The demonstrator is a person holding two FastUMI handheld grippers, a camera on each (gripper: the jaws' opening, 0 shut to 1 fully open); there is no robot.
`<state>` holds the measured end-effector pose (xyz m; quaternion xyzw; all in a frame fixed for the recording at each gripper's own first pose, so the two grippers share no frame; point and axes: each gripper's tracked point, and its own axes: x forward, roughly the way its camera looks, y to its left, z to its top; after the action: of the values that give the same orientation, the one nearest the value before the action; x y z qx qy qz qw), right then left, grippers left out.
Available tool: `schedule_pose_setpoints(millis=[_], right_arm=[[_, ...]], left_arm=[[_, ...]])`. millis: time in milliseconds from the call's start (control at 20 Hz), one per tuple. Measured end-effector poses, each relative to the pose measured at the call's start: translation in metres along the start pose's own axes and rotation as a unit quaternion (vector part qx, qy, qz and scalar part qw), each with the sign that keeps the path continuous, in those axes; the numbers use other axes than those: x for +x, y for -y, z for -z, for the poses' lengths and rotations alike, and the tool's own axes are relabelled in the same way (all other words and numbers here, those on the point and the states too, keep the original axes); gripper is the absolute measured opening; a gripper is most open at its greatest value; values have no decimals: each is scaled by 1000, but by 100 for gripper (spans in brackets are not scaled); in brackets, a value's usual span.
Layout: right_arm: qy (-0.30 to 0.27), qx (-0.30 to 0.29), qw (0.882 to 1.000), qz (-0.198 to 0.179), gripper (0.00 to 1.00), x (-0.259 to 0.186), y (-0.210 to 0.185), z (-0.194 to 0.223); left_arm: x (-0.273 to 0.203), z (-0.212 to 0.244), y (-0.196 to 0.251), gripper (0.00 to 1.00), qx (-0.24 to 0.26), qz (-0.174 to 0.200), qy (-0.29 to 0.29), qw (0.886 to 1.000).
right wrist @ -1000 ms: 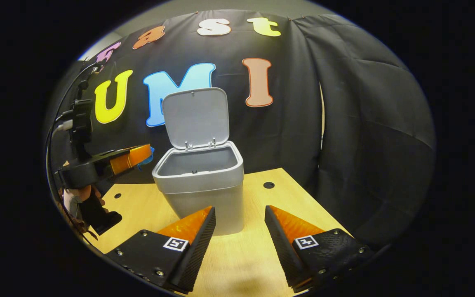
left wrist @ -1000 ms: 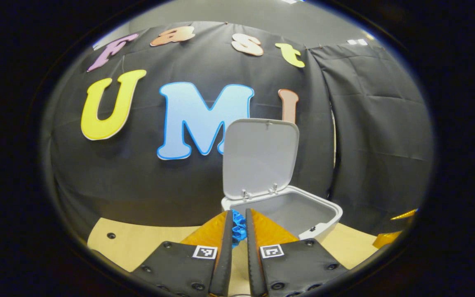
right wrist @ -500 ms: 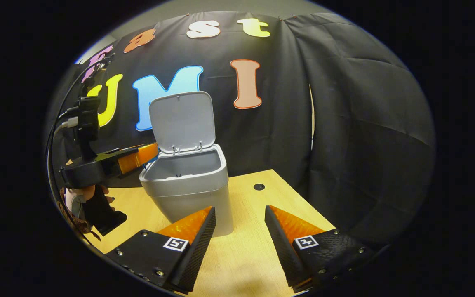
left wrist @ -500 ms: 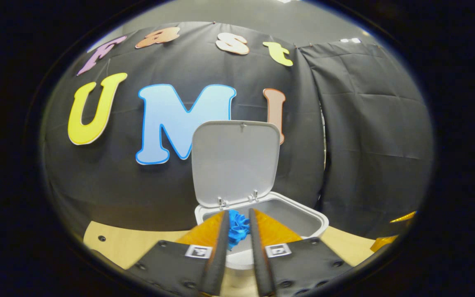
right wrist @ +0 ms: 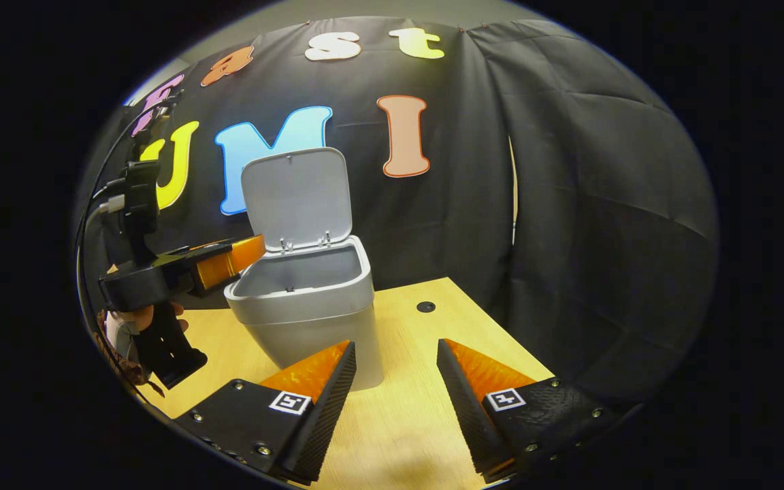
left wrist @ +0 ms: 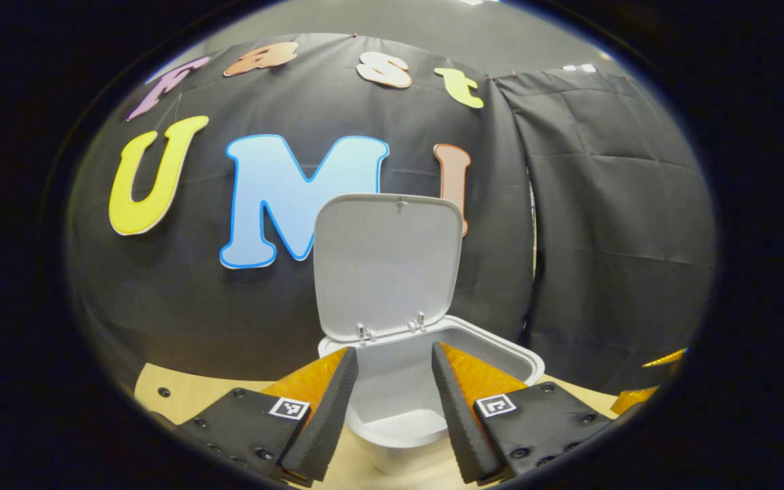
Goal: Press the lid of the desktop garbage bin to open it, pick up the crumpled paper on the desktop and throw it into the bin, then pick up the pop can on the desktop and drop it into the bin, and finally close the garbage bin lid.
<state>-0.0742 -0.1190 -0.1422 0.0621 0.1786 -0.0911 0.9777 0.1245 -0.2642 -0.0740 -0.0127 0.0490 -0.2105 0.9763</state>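
Wooden desktop (right wrist: 426,381) | bin (right wrist: 310,320) lid (right wrist: 295,197) upright | left gripper (left wrist: 392,381) spread above bin | right gripper (right wrist: 395,381) spread beside bin | pop can: likely light, dentable, slick; grasp mid-body

In the left gripper view, the near rim of the garbage bin (left wrist: 392,435) shows between the left gripper (left wrist: 392,381) jaws, while its outer walls drop below the picture's lower edge and behind the gripper bodies. The depth of the bin's hollow lies beyond sight; whether anything rests at its bottom cannot be told.

In the right gripper view, the bin's front lower corner (right wrist: 317,340) sits behind the right gripper (right wrist: 392,371), and its inside floor is hidden by the rim. The hand (right wrist: 140,320) on the left gripper (right wrist: 246,252) is mostly covered by the grip. The desk (right wrist: 433,327) is cut off at the lower edge.
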Motion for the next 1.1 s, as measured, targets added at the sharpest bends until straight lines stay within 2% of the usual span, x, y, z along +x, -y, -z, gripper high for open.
schedule_pose_setpoints(millis=[250, 650, 1100], right_arm=[[-5, -10, 1000, -29, 78, 4, -26, 4], [-24, -36, 994, -103, 78, 10, -92, 25], [-61, -81, 977, -190, 78, 19, -166, 60]], left_arm=[[-14, -6, -28, 83, 2, -24, 10, 1000], [-52, -5, -88, 83, 4, -80, 11, 997], [-102, 0, -156, 82, 1, -144, 8, 990]])
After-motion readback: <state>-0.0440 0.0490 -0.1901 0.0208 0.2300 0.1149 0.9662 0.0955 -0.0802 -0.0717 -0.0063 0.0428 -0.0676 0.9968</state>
